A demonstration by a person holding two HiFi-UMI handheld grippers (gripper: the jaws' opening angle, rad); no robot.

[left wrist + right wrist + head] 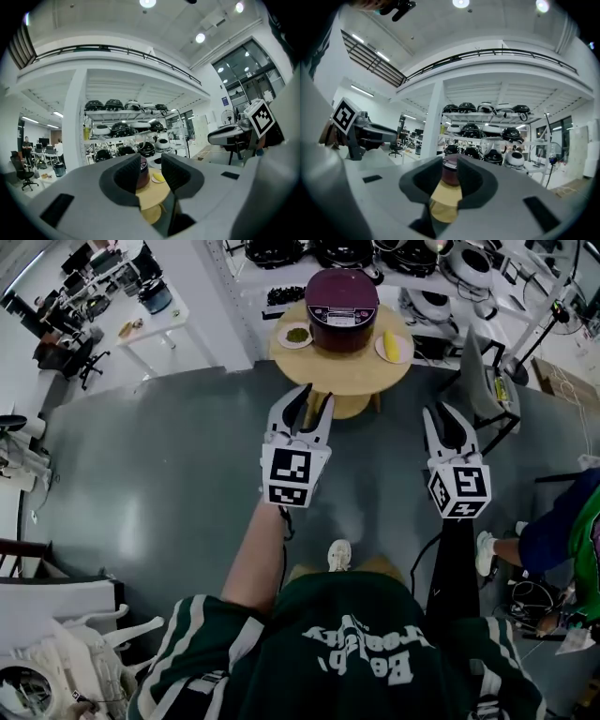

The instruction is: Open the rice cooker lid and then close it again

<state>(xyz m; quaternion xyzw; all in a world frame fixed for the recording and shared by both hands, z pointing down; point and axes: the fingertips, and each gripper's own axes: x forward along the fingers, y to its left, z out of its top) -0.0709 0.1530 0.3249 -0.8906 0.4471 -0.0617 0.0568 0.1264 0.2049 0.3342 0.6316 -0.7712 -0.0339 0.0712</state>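
Cooker [342, 296] is far ahead of me, well apart from both grippers, with its lid down.

Nearest to me is my green shirt [356, 652]. My bare left forearm [258, 559] and dark right sleeve [452, 563] reach forward from it. One shoe [339, 554] shows on the grey floor [169, 474] between them.

The left gripper [317, 399] is level and points at the bench. Its marker cube [296, 474] faces up at me. Its jaws stand apart and grip nothing. In the left gripper view only the distant cooker and a plate show through the gap.

The right gripper [440, 414] runs alongside it, near but not touching, and carries its own cube [459, 490]. Its jaws are apart too, by a narrower gap, and hold nothing. The right gripper view frames the cooker and the bench top between them.

To my right, a person [558, 535] in blue and green stands at the edge of the head view.

Past the gripper tips is the round wooden bench [347, 376]. The dark red cooker sits at its middle, control panel towards me. A plate [294, 335] with something green lies just left of it. A second plate [392, 346] with something yellow lies just to its right.

Behind the bench, white shelves [309, 268] hold rows of other cookers. Desks and chairs stand off to the far left [84, 315].
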